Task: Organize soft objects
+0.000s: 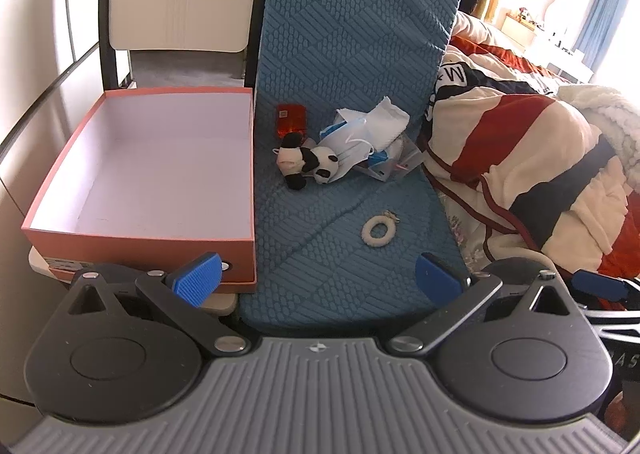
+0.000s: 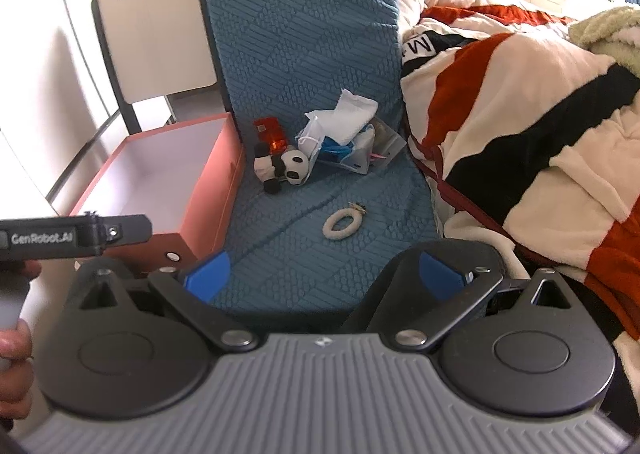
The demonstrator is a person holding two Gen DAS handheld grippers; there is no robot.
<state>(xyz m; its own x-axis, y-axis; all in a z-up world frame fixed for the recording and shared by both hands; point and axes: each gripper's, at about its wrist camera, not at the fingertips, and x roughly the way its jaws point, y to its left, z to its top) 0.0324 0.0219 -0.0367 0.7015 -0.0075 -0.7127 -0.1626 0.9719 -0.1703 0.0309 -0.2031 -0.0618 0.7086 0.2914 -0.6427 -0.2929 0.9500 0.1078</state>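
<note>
We are holding both grippers, left (image 1: pixel 318 282) and right (image 2: pixel 324 274), jaws wide apart and empty, short of the panda (image 1: pixel 306 166) lying on the blue mat (image 1: pixel 344 246) beside the box (image 1: pixel 140 170). We are judging a body grasp safest.

Blue textured cushion (image 1: pixel 352 54) flanked by striped blanket (image 1: pixel 532 158) and white chair back (image 2: pixel 160 26).

Black-and-white panda (image 1: pixel 310 164), cream ring (image 1: pixel 379 231), teal textured cushion (image 1: pixel 352 54), salmon-pink box (image 1: pixel 140 250)
</note>
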